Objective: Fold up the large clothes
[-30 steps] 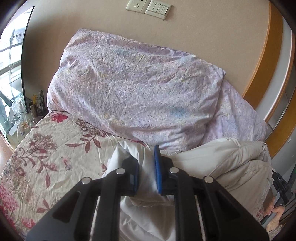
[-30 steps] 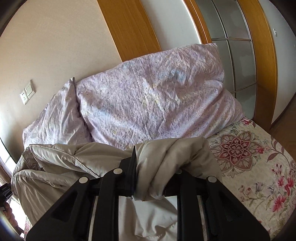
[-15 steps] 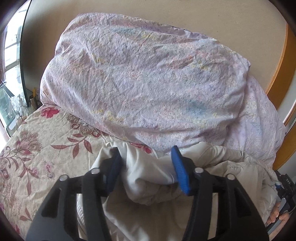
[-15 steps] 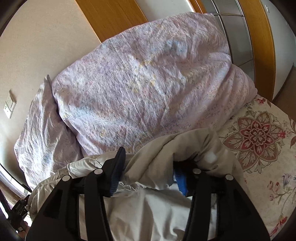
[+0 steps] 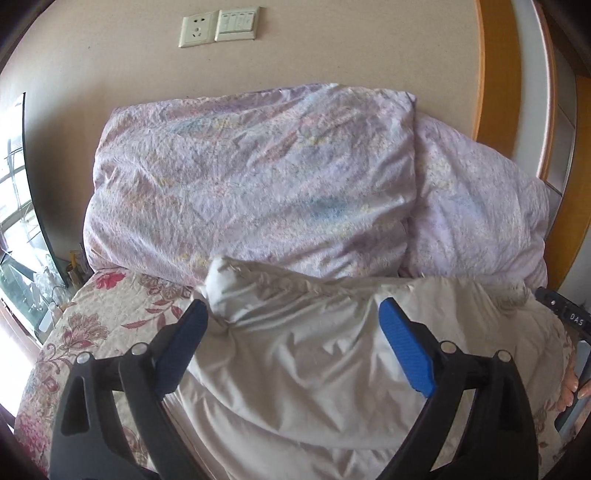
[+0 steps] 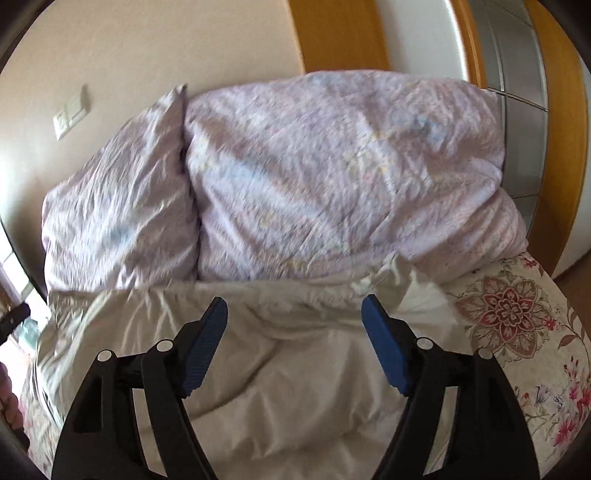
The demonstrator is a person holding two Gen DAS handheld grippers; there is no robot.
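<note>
A large beige garment (image 5: 295,350) lies spread on the floral bedspread (image 5: 92,314), its far edge against the lilac pillows. My left gripper (image 5: 291,314) hovers over its left part, jaws still opening wide; the cloth lies below and between the blue pads (image 5: 404,350), which do not press it. In the right wrist view the same garment (image 6: 288,354) lies under my right gripper (image 6: 293,310), whose jaws are also opening, blue pads (image 6: 384,354) apart and clear of the fabric.
Two lilac pillows (image 5: 251,177) (image 6: 343,177) lean on the wall behind the garment. A socket and switch plate (image 5: 216,26) sits on the wall. Wooden door frame (image 6: 332,33) at the right. A cluttered side table (image 5: 40,295) and window are far left. A hand (image 5: 570,387) shows at right.
Both grippers were shut on bunched folds of the garment; both have opened wide and let the cloth drop flat. Both views have pulled back from the pillows and rolled level.
</note>
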